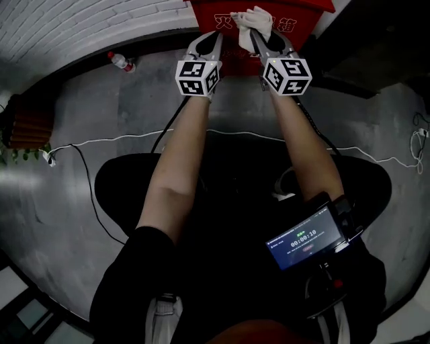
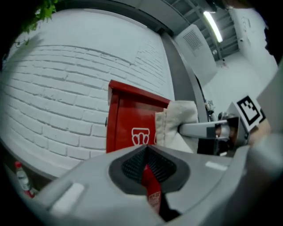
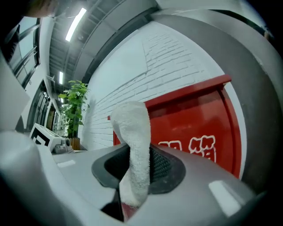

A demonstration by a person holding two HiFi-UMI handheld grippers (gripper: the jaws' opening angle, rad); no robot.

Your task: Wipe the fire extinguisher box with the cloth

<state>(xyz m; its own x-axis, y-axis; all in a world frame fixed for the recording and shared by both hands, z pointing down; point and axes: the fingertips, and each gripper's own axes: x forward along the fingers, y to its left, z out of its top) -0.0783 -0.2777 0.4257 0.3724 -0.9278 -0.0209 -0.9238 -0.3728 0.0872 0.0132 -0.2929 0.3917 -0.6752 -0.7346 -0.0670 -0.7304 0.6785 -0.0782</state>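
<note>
Right gripper (image 1: 259, 33) is pinching the cloth (image 1: 254, 20) at the box (image 1: 222, 23); left gripper (image 1: 213, 37) is idling, jaws together. Cloth likely soft, limp: grip bunched folds.

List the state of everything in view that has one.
red metal fire extinguisher box: closed, upright against the brick wall
white terry cloth: bunched, clamped in the right tool
right tool: shut on the cloth
left tool: shut, empty
clear plastic bottle: lying on its side on the floor
handheld screen: lit

Both forearms (image 1: 181, 154) stretch forward side by side; left tool (image 1: 215, 37) closed, right tool (image 1: 259, 37) clamping cloth (image 1: 257, 19).
</note>
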